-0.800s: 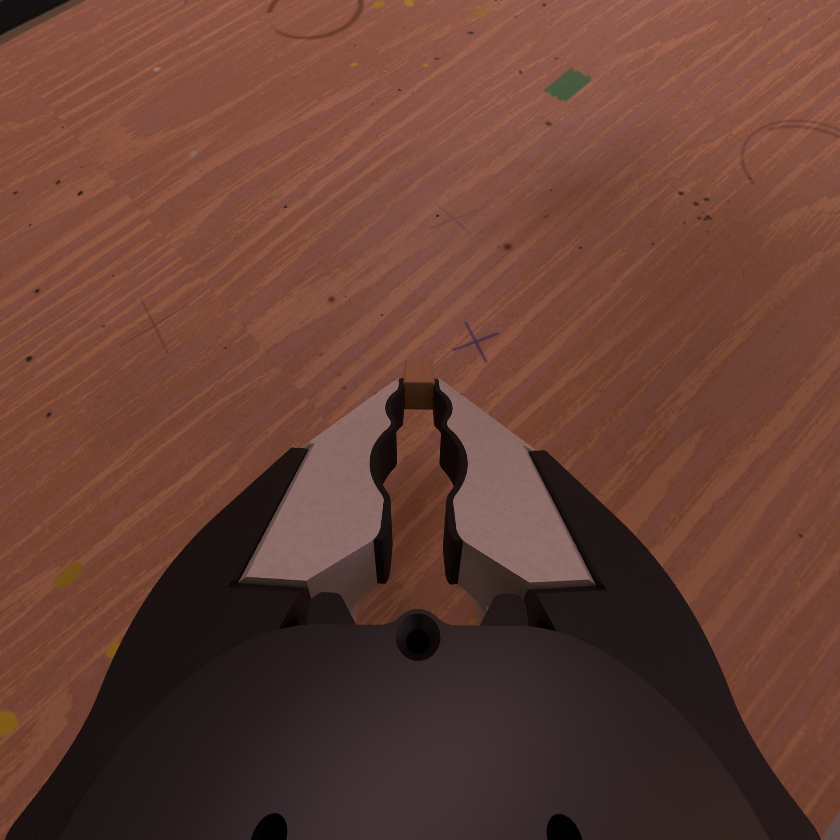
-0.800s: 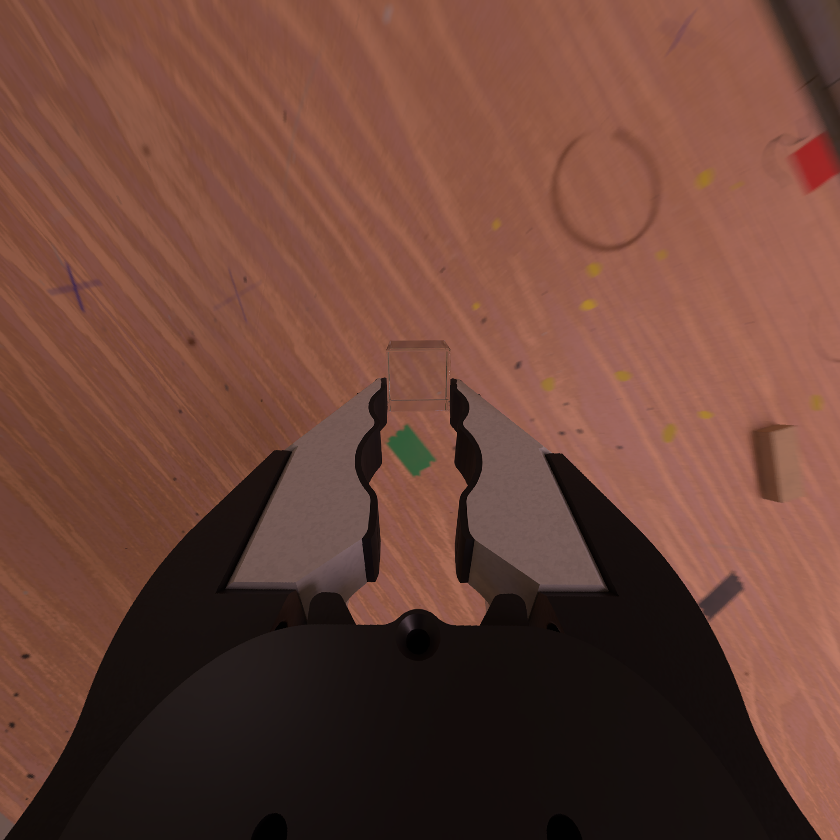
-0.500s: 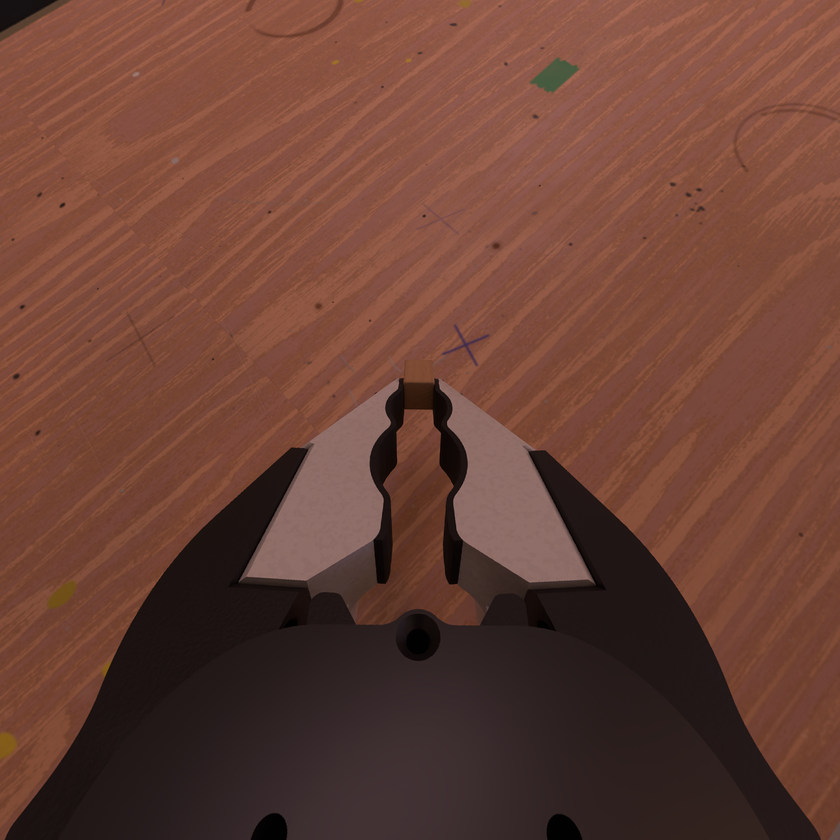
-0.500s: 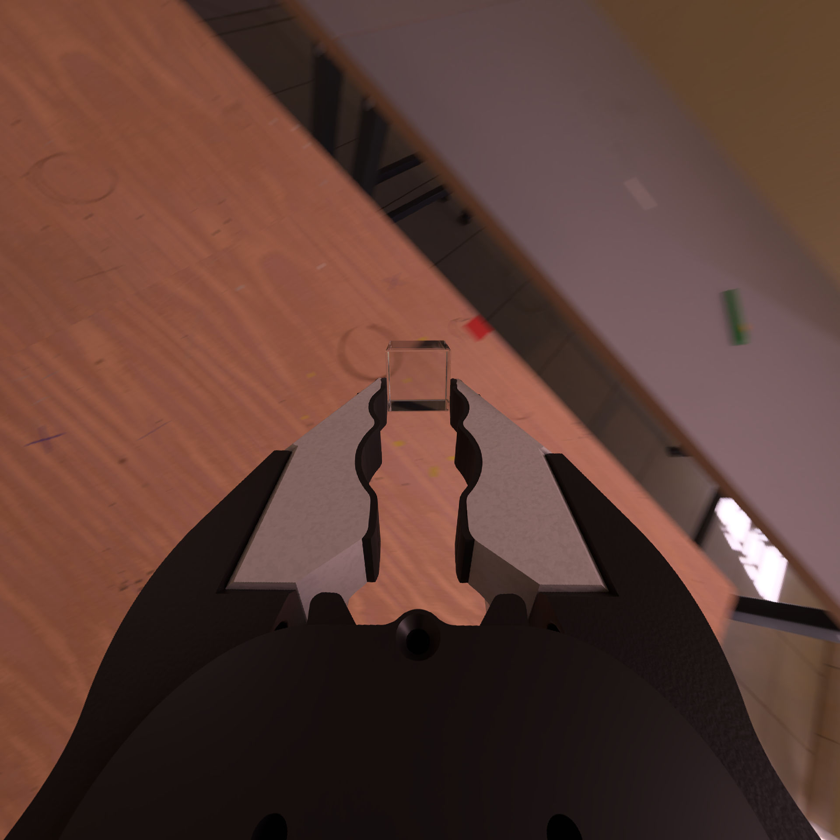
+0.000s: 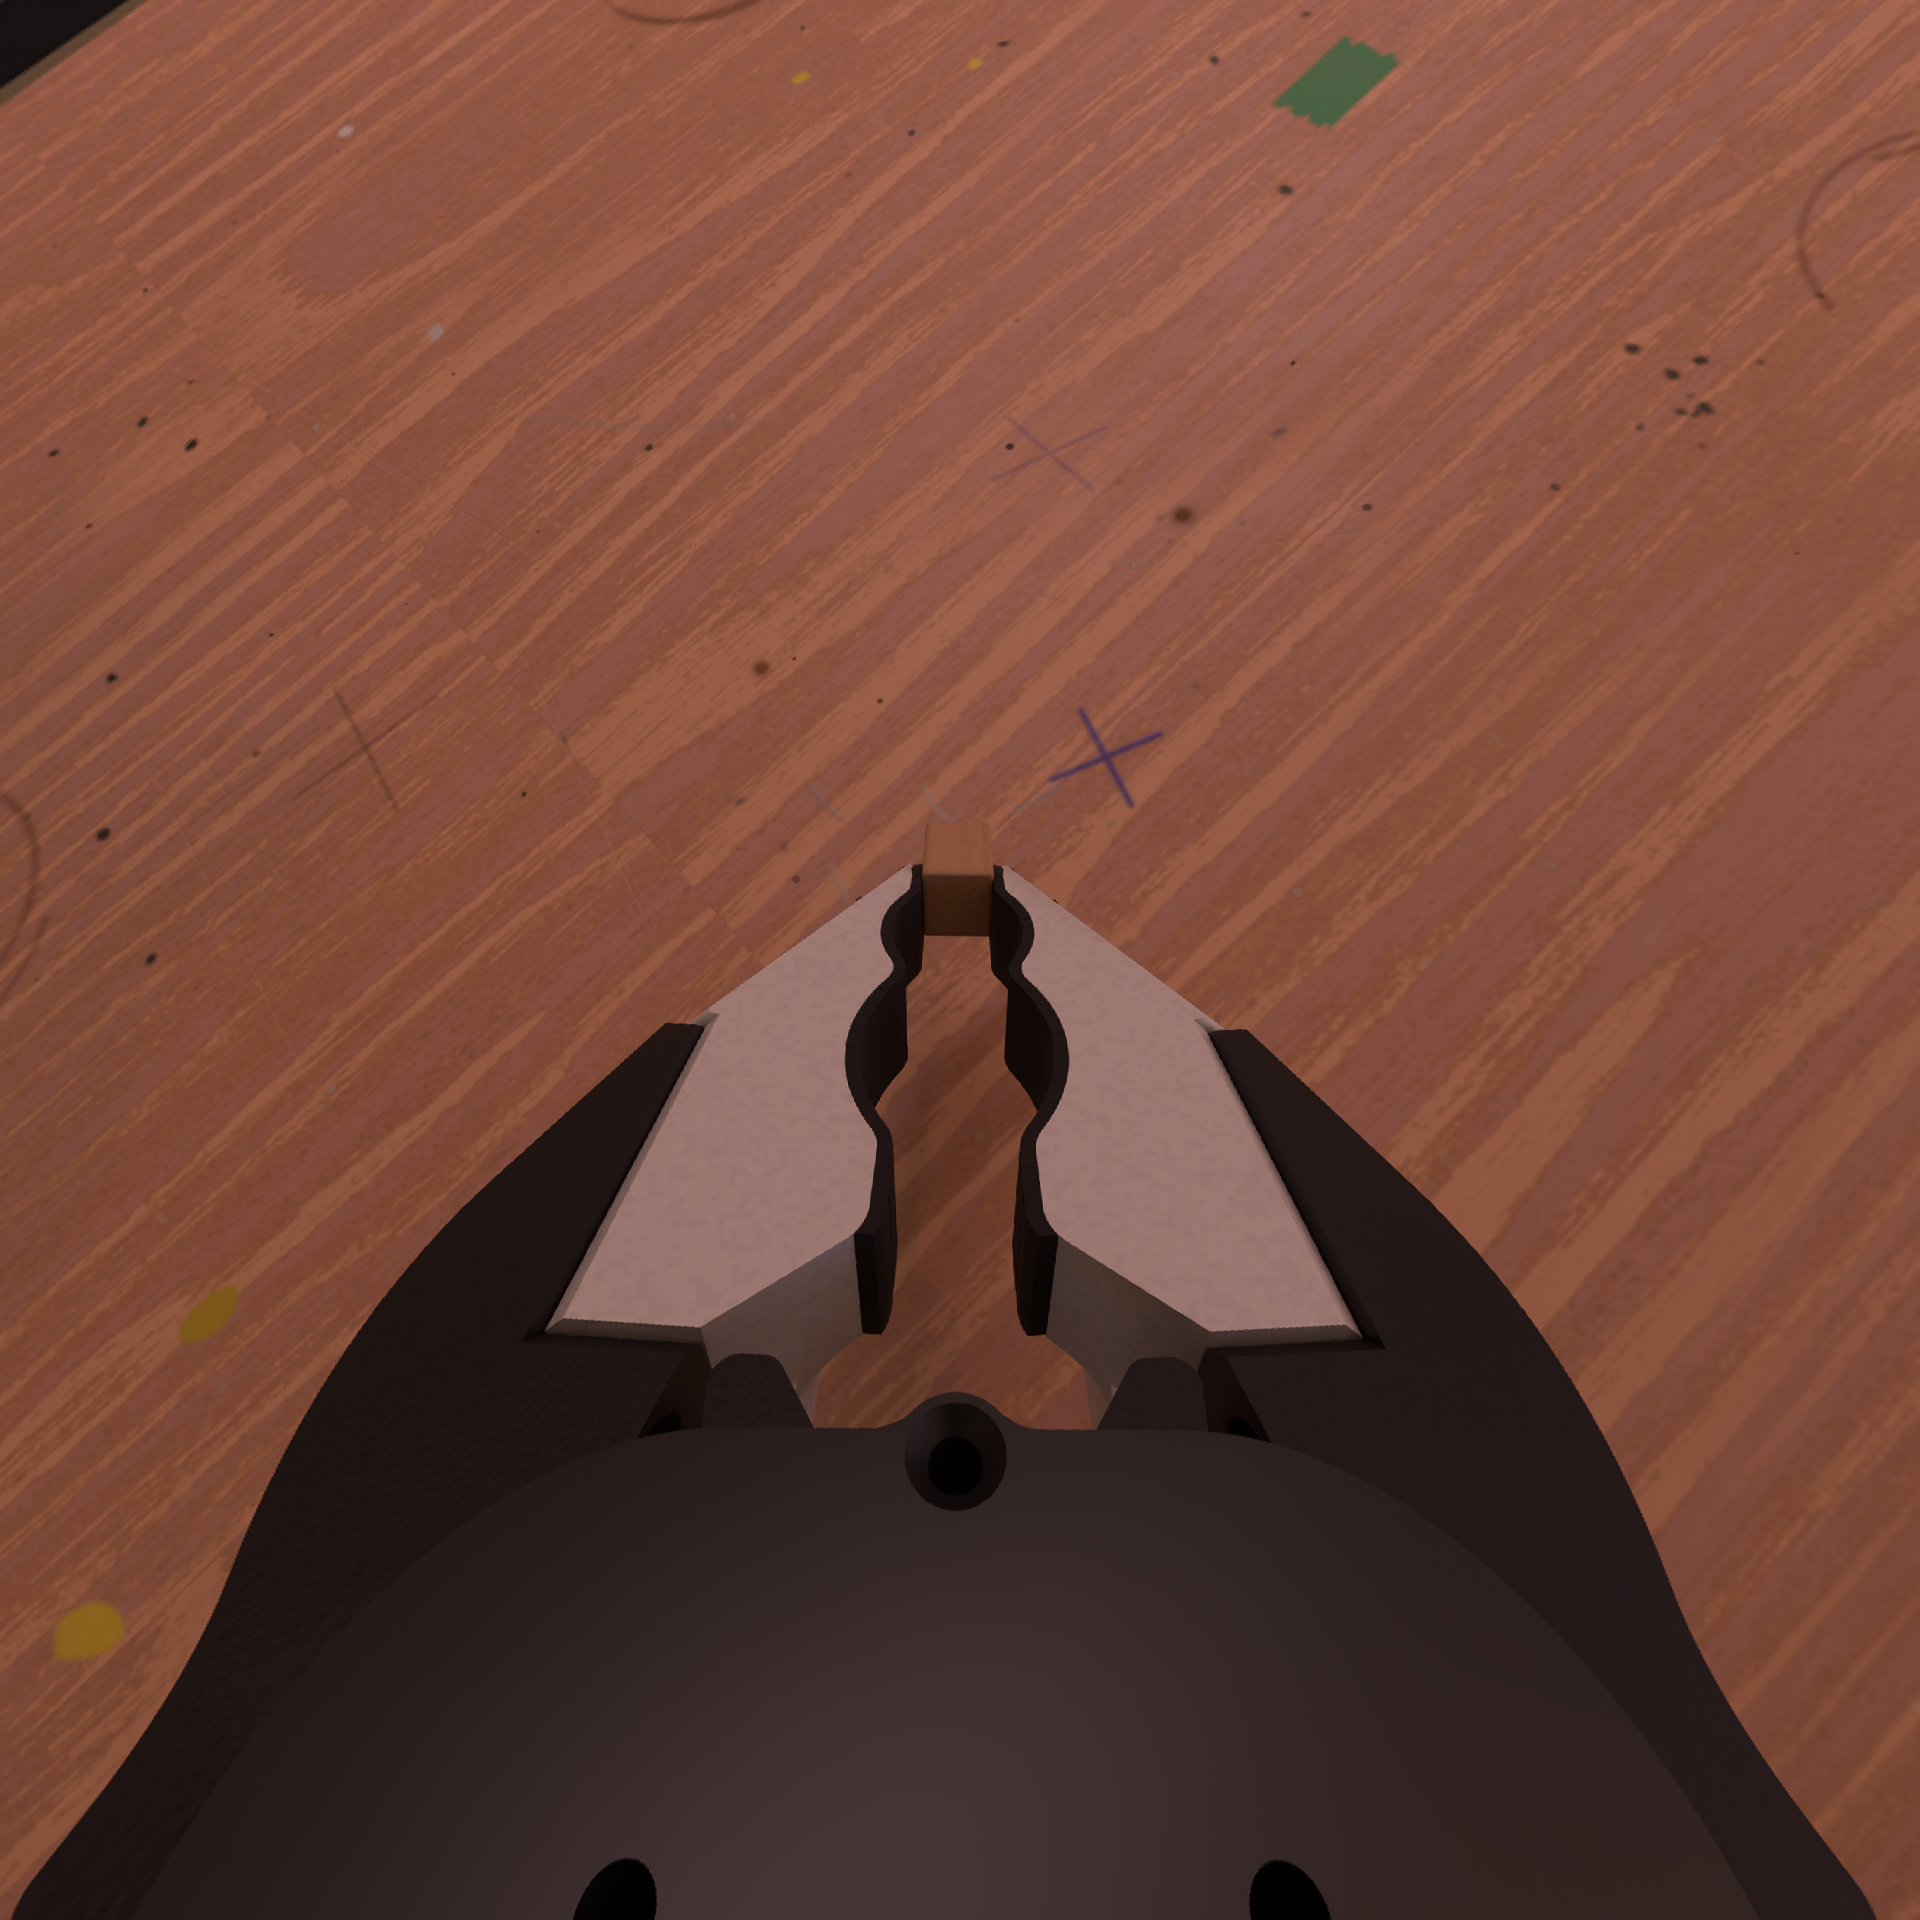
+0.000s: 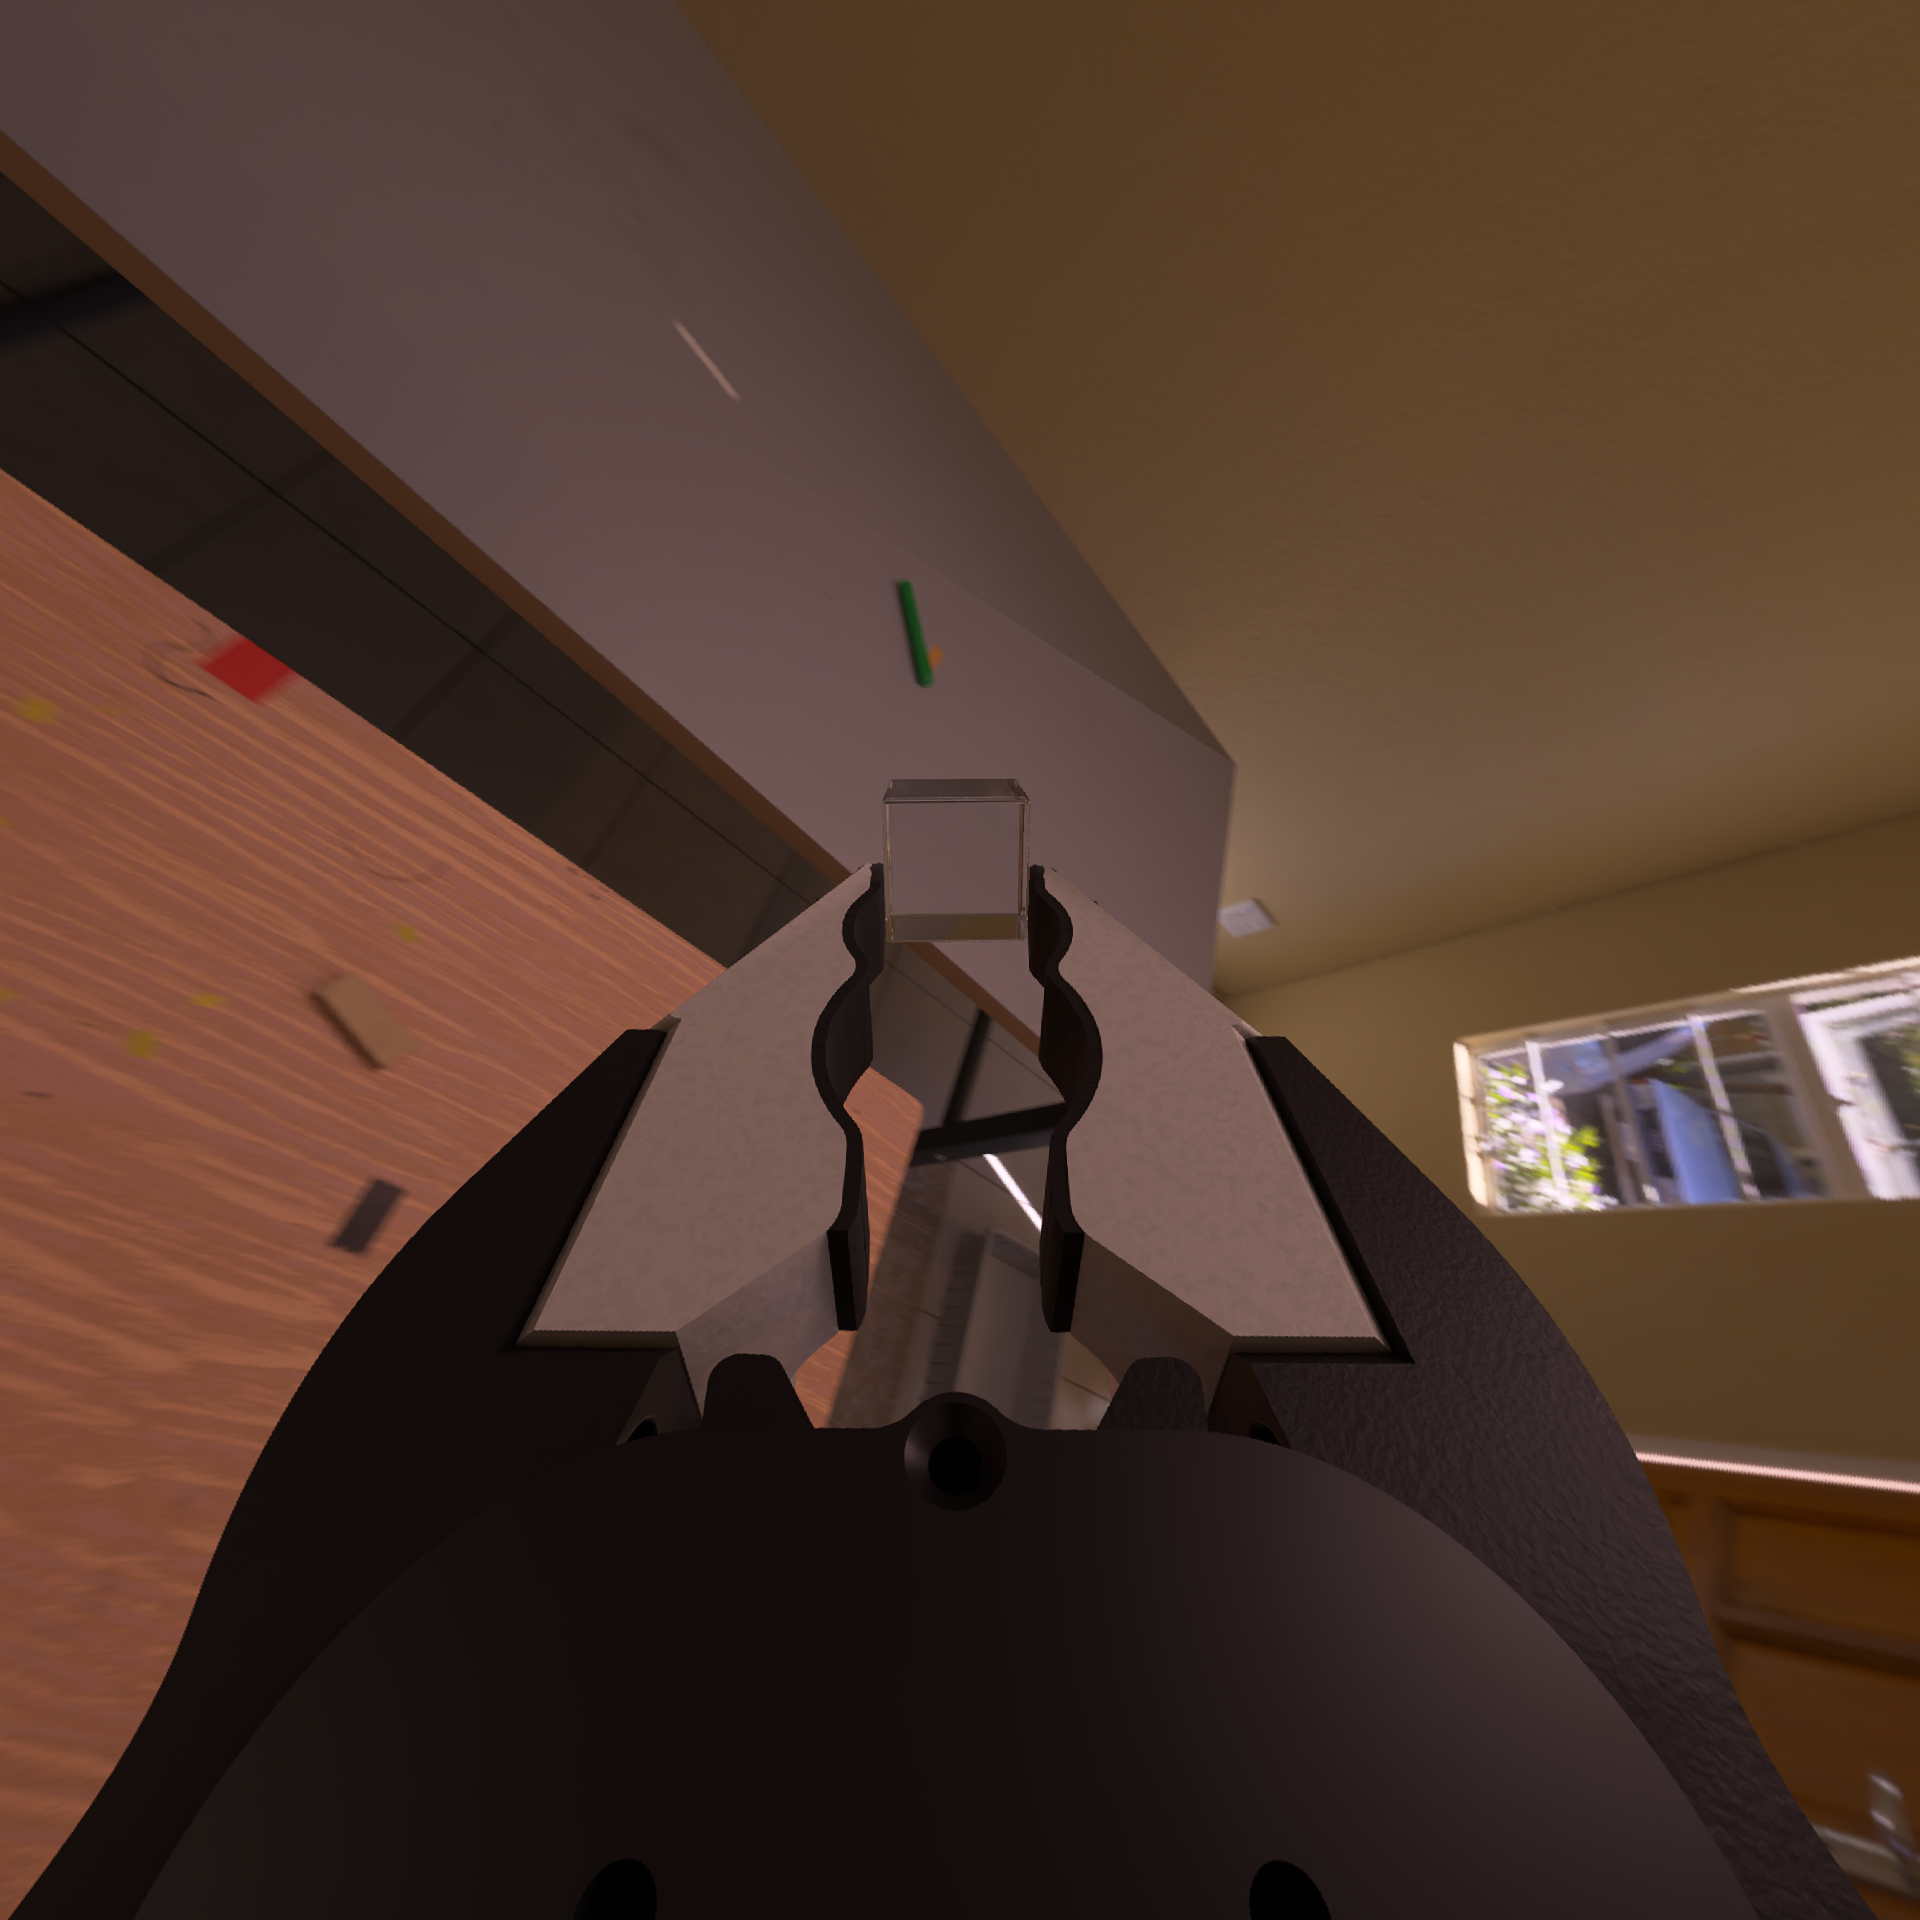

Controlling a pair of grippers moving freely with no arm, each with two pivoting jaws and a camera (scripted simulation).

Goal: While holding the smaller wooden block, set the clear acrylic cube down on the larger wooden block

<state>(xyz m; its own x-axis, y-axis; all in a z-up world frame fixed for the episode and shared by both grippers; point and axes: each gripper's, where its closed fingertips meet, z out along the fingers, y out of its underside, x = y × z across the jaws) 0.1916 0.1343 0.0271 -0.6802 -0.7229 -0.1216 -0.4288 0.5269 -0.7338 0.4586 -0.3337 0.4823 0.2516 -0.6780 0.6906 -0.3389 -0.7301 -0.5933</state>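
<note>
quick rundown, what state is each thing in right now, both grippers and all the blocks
left gripper: shut on the small block
small block: held at the fingertips, above the table
right gripper: shut on the cube
cube: held at the fingertips, out past the table edge
large block: lying free on the table, nothing on it

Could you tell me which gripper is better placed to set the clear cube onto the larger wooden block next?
The right gripper: it is shut on the clear acrylic cube, and the larger wooden block lies on the table in its view. The left gripper is occupied, shut on the smaller wooden block.
</note>
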